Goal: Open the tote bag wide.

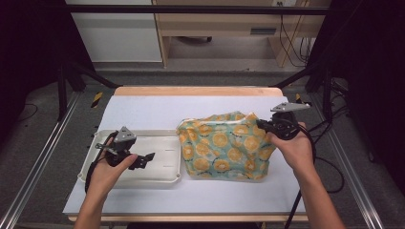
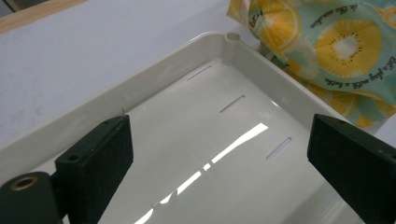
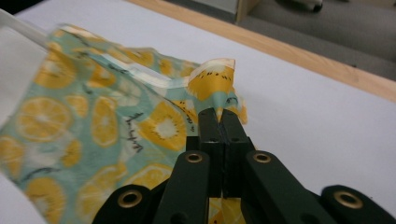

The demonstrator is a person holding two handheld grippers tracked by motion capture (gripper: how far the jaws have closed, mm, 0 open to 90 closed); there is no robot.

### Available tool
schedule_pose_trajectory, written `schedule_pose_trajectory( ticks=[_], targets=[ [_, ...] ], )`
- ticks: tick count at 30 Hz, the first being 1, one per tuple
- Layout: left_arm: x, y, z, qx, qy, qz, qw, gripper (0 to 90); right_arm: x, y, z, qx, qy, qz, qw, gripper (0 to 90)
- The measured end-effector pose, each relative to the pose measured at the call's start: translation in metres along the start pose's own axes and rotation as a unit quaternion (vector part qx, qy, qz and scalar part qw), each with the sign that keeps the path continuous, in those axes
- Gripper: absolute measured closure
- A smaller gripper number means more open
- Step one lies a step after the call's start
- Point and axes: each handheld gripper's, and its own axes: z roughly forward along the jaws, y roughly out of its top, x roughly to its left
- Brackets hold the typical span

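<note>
1. A lemon-print fabric bag [image 1: 224, 145] lies crumpled on the white bench [image 1: 143, 112], just right of a cream tray [image 1: 165, 179].
2. It looks soft, light and floppy — best pinched at a corner or hem.
3. The right tool [image 3: 219, 114] is clamped on its far right corner; the left tool [image 2: 219, 154] gapes over the tray.
4. Beyond the bench — grey floor, wooden furniture.

Table lit evenly from above, surroundings dark. Glare streaks seen on white tray [image 2: 219, 154]. Fruit-print cloth [image 3: 93, 121] blurred at left edge.
</note>
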Motion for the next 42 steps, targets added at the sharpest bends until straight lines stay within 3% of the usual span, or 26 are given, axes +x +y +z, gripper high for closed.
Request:
schedule_pose_trajectory(
  ticks=[6, 9, 10, 11, 12, 13, 14, 15, 16, 20, 24, 26, 29, 31, 34, 35, 36, 37, 38, 41, 42],
  targets=[
    [-0.017, 0.009, 0.003, -0.005, -0.007, 0.018, 0.9998, 7.2, 0.035, -0.017, -0.033, -0.060, 0.028, -0.029, 0.9974, 90.0],
    [-0.024, 0.013, 0.004, -0.011, -0.005, 0.023, 0.9997, 7.4, 0.046, -0.027, -0.041, -0.069, 0.038, -0.036, 0.9963, 90.0],
    [-0.030, 0.017, 0.005, -0.013, -0.007, 0.033, 0.9993, 7.8, 0.054, -0.039, -0.048, -0.078, 0.052, -0.038, 0.9949, 90.0],
    [-0.030, 0.017, 0.005, -0.013, -0.007, 0.033, 0.9993, 7.8, 0.054, -0.039, -0.048, -0.078, 0.052, -0.038, 0.9949, 90.0],
    [-0.037, 0.021, 0.007, -0.016, -0.013, 0.044, 0.9988, 7.9, 0.060, -0.054, -0.052, -0.083, 0.060, -0.039, 0.9940, 90.0],
    [-0.037, 0.021, 0.007, -0.016, -0.013, 0.044, 0.9988, 7.9, 0.060, -0.054, -0.052, -0.083, 0.060, -0.039, 0.9940, 90.0],
    [-0.044, 0.025, 0.010, -0.013, -0.015, 0.061, 0.9979, 8.0, 0.064, -0.069, -0.055, -0.085, 0.069, -0.036, 0.9933, 90.0],
    [-0.044, 0.025, 0.010, -0.013, -0.015, 0.061, 0.9979, 8.0, 0.064, -0.069, -0.055, -0.085, 0.069, -0.036, 0.9933, 90.0],
    [-0.048, 0.030, 0.014, -0.013, -0.016, 0.067, 0.9975, 8.6, 0.065, -0.084, -0.056, -0.086, 0.080, -0.035, 0.9925, 90.0],
    [-0.054, 0.044, 0.027, -0.014, -0.032, 0.083, 0.9959, 9.4, 0.065, -0.107, -0.055, -0.080, 0.087, -0.037, 0.9922, 90.0],
    [-0.055, 0.056, 0.039, -0.010, -0.030, 0.096, 0.9949, 10.0, 0.063, -0.119, -0.053, -0.079, 0.089, -0.033, 0.9924, 90.0],
    [-0.055, 0.069, 0.052, 0.001, -0.024, 0.113, 0.9933, 10.0, 0.058, -0.130, -0.052, -0.088, 0.090, -0.018, 0.9919, 90.0],
    [-0.055, 0.076, 0.059, 0.003, -0.026, 0.118, 0.9927, 10.1, 0.054, -0.137, -0.052, -0.093, 0.085, -0.007, 0.9921, 90.0],
    [-0.055, 0.084, 0.070, 0.005, -0.045, 0.123, 0.9914, 10.8, 0.049, -0.144, -0.052, -0.094, 0.084, 0.002, 0.9920, 90.0],
    [-0.060, 0.092, 0.079, 0.013, -0.053, 0.146, 0.9878, 11.5, 0.047, -0.147, -0.051, -0.095, 0.085, 0.010, 0.9918, 90.0],
    [-0.060, 0.092, 0.079, 0.013, -0.053, 0.146, 0.9878, 11.9, 0.047, -0.147, -0.051, -0.095, 0.085, 0.010, 0.9918, 90.0],
    [-0.065, 0.097, 0.084, 0.017, -0.058, 0.157, 0.9857, 12.3, 0.046, -0.148, -0.051, -0.097, 0.083, 0.010, 0.9917, 90.0],
    [-0.065, 0.097, 0.084, 0.017, -0.058, 0.157, 0.9857, 12.9, 0.046, -0.148, -0.051, -0.097, 0.083, 0.010, 0.9917, 90.0],
    [-0.068, 0.102, 0.088, 0.013, -0.053, 0.169, 0.9841, 14.8, 0.045, -0.148, -0.052, -0.098, 0.082, 0.013, 0.9916, 90.0],
    [-0.070, 0.106, 0.093, 0.023, -0.055, 0.176, 0.9825, 25.3, 0.044, -0.149, -0.053, -0.100, 0.081, 0.014, 0.9915, 90.0],
    [-0.073, 0.107, 0.097, 0.027, -0.072, 0.183, 0.9802, 32.6, 0.043, -0.149, -0.054, -0.102, 0.079, 0.015, 0.9916, 90.0]
  ],
)
